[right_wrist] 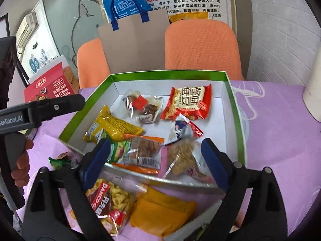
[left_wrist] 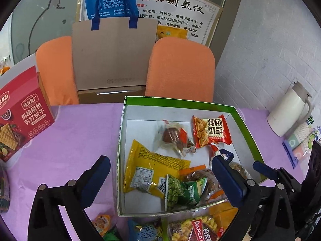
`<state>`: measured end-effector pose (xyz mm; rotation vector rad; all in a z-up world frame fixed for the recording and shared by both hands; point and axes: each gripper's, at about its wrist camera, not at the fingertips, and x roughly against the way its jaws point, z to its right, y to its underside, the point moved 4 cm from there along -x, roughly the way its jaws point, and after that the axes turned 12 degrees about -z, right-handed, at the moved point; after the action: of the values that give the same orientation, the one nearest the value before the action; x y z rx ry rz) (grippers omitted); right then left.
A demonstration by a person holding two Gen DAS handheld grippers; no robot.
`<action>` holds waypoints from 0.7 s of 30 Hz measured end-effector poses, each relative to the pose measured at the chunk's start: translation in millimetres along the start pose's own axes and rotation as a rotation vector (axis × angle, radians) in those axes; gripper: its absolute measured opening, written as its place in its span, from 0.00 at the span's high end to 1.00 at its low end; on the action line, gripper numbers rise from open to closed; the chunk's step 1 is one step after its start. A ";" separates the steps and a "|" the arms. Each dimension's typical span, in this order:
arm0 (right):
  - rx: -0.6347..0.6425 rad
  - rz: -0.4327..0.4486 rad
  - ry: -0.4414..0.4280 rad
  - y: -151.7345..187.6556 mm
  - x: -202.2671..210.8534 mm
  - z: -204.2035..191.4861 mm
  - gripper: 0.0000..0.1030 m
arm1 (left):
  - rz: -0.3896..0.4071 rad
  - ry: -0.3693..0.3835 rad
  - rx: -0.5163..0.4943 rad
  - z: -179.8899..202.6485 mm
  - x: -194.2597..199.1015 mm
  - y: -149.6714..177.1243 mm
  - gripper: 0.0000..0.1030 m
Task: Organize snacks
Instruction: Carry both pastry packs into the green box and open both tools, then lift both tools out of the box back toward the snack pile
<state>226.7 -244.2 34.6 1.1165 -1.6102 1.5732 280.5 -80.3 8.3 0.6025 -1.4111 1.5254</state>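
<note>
A green-rimmed white box on the purple tablecloth holds several snack packets: a yellow bag, a red packet, a green pea pack, a clear brown-snack packet. My left gripper is open and empty above the box's near left part. My right gripper is open above the box's near edge, straddling a clear noodle-snack packet. Loose in front lie a DANCO packet and an orange packet.
A red cracker box stands at the table's left. Two orange chairs and a cardboard bag stand behind. A white kettle sits at the right. Small packets lie near the front left.
</note>
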 end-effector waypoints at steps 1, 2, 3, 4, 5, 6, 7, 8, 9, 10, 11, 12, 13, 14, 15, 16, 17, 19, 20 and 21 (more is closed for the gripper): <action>0.001 0.007 0.000 2.8 6.7 0.0 0.11 | 0.000 0.000 0.003 -0.6 3.1 3.2 0.00; 0.000 0.018 0.003 6.4 15.4 -0.1 0.11 | 0.003 -0.002 0.006 -1.2 7.8 6.7 0.00; 0.000 0.029 0.006 9.4 23.6 -0.6 0.11 | 0.009 -0.003 0.007 -1.2 12.6 9.7 0.00; 0.001 0.044 0.007 14.1 34.6 -1.2 0.11 | 0.022 0.000 0.008 -1.4 20.4 13.7 0.00; 0.006 0.054 0.007 17.3 42.7 -2.7 0.11 | 0.031 -0.003 0.011 -2.1 27.0 17.6 0.00; 0.009 0.069 0.010 23.2 54.4 -3.2 0.11 | 0.040 -0.016 0.017 -3.0 34.8 22.1 0.00; 0.003 0.082 0.012 29.0 64.7 -3.2 0.11 | 0.038 -0.042 0.025 -4.2 42.1 27.0 0.00; -0.006 0.093 0.009 36.3 75.1 -2.5 0.11 | 0.030 -0.068 0.034 -5.4 48.2 32.8 0.00; -0.016 0.101 0.001 43.6 84.1 -2.0 0.11 | 0.020 -0.083 0.040 -5.9 54.2 40.2 0.00; -0.025 0.110 -0.007 51.6 92.4 -1.2 0.10 | 0.017 -0.080 0.036 -5.4 60.5 48.9 0.00; -0.038 0.122 -0.018 62.1 101.9 0.9 0.10 | 0.022 -0.069 0.033 -4.7 66.9 58.7 0.00; -0.053 0.130 -0.022 72.7 109.7 3.5 0.09 | 0.026 -0.061 0.035 -4.2 73.6 70.9 0.00; -0.074 0.138 -0.023 85.6 117.3 7.4 0.09 | 0.029 -0.053 0.035 -3.9 78.2 81.8 0.00; -0.089 0.148 -0.024 96.9 122.8 10.1 0.09 | 0.033 -0.043 0.034 -2.4 81.8 93.8 0.00; -0.103 0.154 -0.024 107.5 127.0 11.8 0.09 | 0.032 -0.037 0.029 0.0 84.5 106.6 0.00; -0.122 0.153 -0.020 121.2 129.7 15.9 0.09 | 0.031 -0.033 0.024 3.8 86.8 119.8 0.00; -0.136 0.144 -0.017 131.9 130.0 18.0 0.09 | 0.031 -0.031 0.016 7.2 87.5 133.7 0.00; -0.166 0.103 -0.022 155.8 123.8 24.3 0.09 | 0.019 -0.038 -0.007 15.3 86.4 158.7 0.00; -0.180 0.076 -0.025 165.2 120.2 27.6 0.09 | 0.012 -0.043 -0.020 18.3 84.9 170.1 0.00; -0.193 0.044 -0.030 173.7 113.7 29.0 0.09 | 0.005 -0.044 -0.033 21.6 82.9 182.2 0.00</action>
<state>25.7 -300.9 51.1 1.0121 -1.7757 1.3997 81.1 -56.7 -5.3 0.6161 -1.4695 1.4981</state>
